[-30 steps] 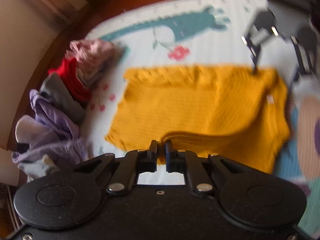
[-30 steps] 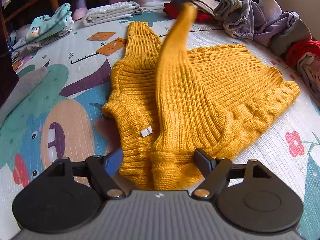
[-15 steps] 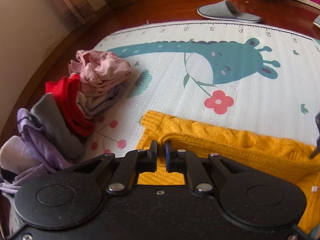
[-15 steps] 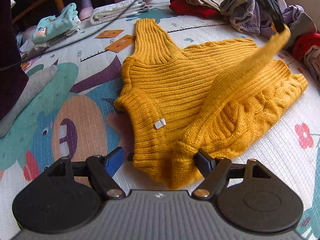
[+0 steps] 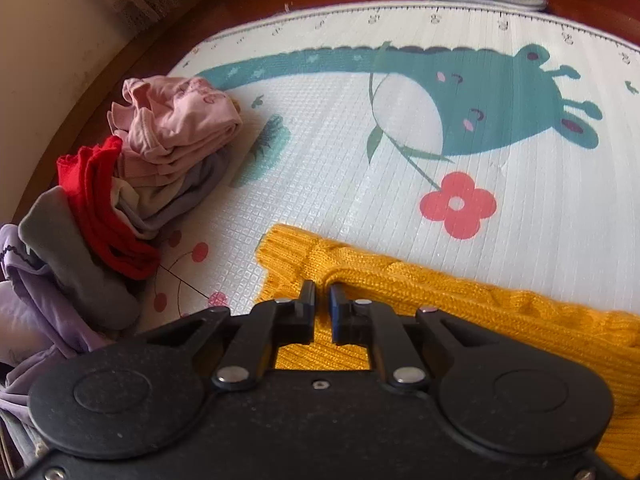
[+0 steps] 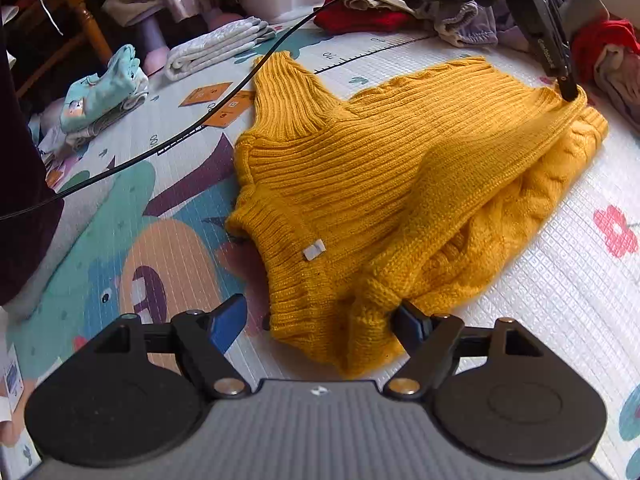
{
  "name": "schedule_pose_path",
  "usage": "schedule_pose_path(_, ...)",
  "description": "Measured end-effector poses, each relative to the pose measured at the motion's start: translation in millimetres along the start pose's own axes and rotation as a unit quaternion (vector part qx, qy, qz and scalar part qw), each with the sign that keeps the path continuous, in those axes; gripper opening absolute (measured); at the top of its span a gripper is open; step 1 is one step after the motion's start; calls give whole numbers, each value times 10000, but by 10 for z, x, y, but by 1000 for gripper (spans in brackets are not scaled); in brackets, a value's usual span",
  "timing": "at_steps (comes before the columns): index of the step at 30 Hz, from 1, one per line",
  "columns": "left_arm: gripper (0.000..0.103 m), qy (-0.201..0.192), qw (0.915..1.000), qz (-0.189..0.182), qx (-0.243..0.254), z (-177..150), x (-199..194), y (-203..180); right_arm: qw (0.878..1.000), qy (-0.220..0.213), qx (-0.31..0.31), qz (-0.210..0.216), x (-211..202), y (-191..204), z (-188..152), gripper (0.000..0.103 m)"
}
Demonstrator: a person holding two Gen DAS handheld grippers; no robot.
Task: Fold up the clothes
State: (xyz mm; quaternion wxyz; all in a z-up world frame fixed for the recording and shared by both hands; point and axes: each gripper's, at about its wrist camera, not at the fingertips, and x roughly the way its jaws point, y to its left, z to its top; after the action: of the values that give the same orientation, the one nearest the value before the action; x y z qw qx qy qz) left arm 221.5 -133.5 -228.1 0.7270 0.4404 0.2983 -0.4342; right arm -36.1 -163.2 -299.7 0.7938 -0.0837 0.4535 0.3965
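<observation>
Yellow sweater [image 6: 400, 168] flat on play mat [image 6: 560, 280], one sleeve laid across body, partly folded. Left gripper [image 5: 322, 300] pinches sleeve cuff at hem; right gripper [image 6: 320, 316] wide. Other sleeve & body folds remain.

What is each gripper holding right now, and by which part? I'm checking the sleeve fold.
The left gripper pinches the yellow sweater by the end of its folded-over sleeve. The right gripper is open, holding nothing.
</observation>
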Motion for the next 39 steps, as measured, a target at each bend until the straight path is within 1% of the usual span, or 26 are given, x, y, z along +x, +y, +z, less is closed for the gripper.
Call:
schedule_pose_path(4, 5, 216, 9998, 15, 14, 24, 150, -38, 10000, -20, 21, -54, -36, -4, -16, 78)
schedule_pose_path(7, 5, 256, 9997, 6, 23, 60, 201, -62, 9997, 8, 126, -219, -133, -57, -34, 77)
schedule_pose_path(9, 6, 275, 9995, 25, 147, 78, 213, -96, 9985, -172, 80, -517, -260, -86, -23, 77)
schedule_pose_path(11, 5, 290, 9995, 27, 149, 88, 221, -97, 9962, -371, -131, -774, -348, -80, 22, 77)
schedule_pose_path(14, 6, 315, 9995, -9, 70, 93, 235, -74, 9905, -795, -703, -878, -399, 30, 143, 76)
schedule_pose_path(16, 6, 333, 9994, -26, -8, 98, 245, -58, 9893, -779, -973, -764, -301, 93, 217, 77)
schedule_pose_path(17, 6, 341, 9994, -45, -84, 101, 252, -42, 9897, -669, -1050, -708, -219, 110, 228, 77)
schedule_pose_path(18, 10, 349, 9992, -63, -159, 105, 258, -27, 9905, -504, -1079, -692, -124, 107, 232, 77)
schedule_pose_path(20, 19, 333, 9985, -39, -425, 99, 263, 45, 9944, -178, -830, -623, 35, 26, 191, 77)
schedule_pose_path(21, 22, 311, 9980, -1, -547, 91, 257, 85, 9964, -146, -626, -549, 64, -21, 169, 77)
schedule_pose_path(23, 22, 274, 9961, 141, -830, 68, 222, 203, 9983, -271, -328, -391, 54, -100, 124, 78)
schedule_pose_path(24, 22, 233, 9954, 169, -919, 51, 188, 268, 9988, -317, -206, -326, 52, -131, 108, 78)
schedule_pose_path(26, 21, 142, 9943, 346, -1002, 26, 85, 389, 9990, -331, -105, -269, 62, -152, 107, 79)
schedule_pose_path(27, 18, 117, 9952, 150, -961, 28, 61, 359, 9991, -338, -94, -256, 62, -153, 100, 80)
schedule_pose_path(29, 17, 67, 9958, -241, -877, 33, 14, 297, 9991, -348, -89, -244, 62, -144, 90, 82)
schedule_pose_path(31, 17, 17, 9948, -633, -792, 38, -34, 236, 9991, -366, -34, -212, 54, -152, 77, 82)
schedule_pose_path(33, 17, -32, 9923, -1022, -705, 42, -81, 174, 9991, -388, 148, -117, 48, -205, 91, 82)
schedule_pose_path(34, 17, 56, 9934, -1021, -527, 44, -12, 47, 9989, -400, 244, -70, 45, -231, 96, 82)
schedule_pose_path(36, 17, 313, 9950, -815, -477, 28, 171, -109, 9985, -403, 363, -25, 48, -260, 89, 82)
schedule_pose_path(38, 17, 277, 9928, -776, -869, 35, 256, -108, 9987, -382, 323, -52, 68, -254, 77, 83)
schedule_pose_path(39, 17, 333, 9920, -788, -932, 59, 259, -87, 9988, -379, 316, -51, 79, -250, 74, 85)
